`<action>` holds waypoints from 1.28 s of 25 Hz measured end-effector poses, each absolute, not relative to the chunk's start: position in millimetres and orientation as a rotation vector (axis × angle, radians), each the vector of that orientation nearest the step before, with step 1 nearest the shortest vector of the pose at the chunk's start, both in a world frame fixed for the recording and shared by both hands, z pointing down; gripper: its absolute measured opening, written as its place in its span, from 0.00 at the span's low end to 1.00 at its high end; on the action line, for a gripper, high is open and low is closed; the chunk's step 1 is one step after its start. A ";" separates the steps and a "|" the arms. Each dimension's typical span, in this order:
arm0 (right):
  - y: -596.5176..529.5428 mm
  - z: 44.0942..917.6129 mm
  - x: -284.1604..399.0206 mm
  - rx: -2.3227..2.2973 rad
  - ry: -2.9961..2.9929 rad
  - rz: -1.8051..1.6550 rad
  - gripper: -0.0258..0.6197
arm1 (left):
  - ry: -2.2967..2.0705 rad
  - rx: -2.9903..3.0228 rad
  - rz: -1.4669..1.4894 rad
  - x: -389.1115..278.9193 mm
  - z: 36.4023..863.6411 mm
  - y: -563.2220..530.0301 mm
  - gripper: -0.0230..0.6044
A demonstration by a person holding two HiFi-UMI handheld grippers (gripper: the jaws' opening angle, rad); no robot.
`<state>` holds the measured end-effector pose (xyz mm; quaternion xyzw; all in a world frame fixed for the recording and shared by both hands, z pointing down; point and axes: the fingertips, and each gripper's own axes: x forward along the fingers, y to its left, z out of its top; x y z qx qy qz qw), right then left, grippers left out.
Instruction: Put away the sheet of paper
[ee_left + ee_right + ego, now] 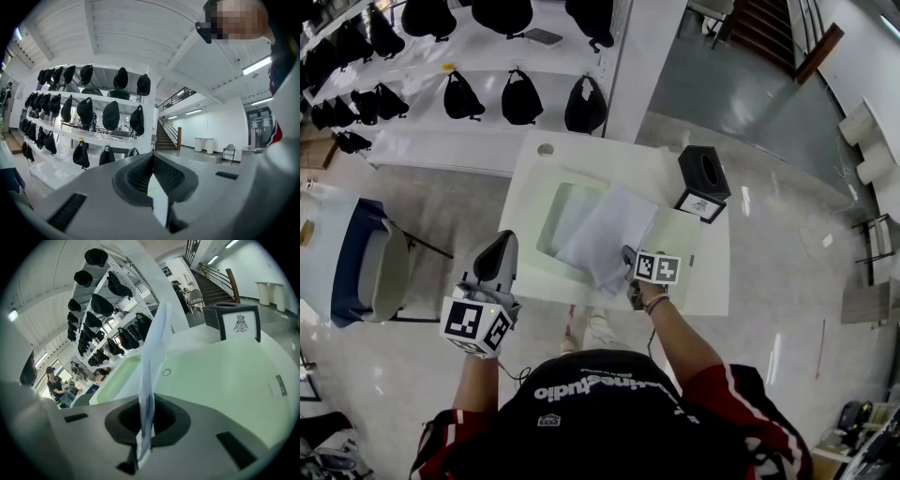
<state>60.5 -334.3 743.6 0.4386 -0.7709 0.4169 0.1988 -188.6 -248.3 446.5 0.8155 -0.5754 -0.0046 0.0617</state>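
Observation:
The white sheet of paper (605,234) hangs over the pale green tray (684,234) on the white table (712,281), its far end above the tray's sunk left compartment. My right gripper (630,267) is shut on the sheet's near edge. In the right gripper view the paper (157,343) rises edge-on from between the jaws of the right gripper (149,404). My left gripper (495,255) is held up left of the table's near corner, apart from the paper. In its own view the left gripper (152,159) has its jaws closed together with nothing between them.
A black box with a logo (703,178) stands at the table's far right corner. White shelves hung with black caps (520,98) run behind the table. A blue and grey chair (366,262) stands on the floor to the left.

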 end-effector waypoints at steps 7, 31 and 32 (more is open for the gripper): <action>-329.3 755.3 67.9 1.235 -2.119 1.186 0.05 | -1.736 2.466 -0.016 -186.9 447.2 -249.8 0.04; -323.7 764.6 74.6 1.221 -2.123 1.176 0.05 | -1.745 2.470 -0.009 -179.8 445.6 -249.2 0.04; -325.3 763.2 73.4 1.214 -2.136 1.167 0.05 | -1.749 2.469 -0.008 -179.4 445.2 -248.8 0.04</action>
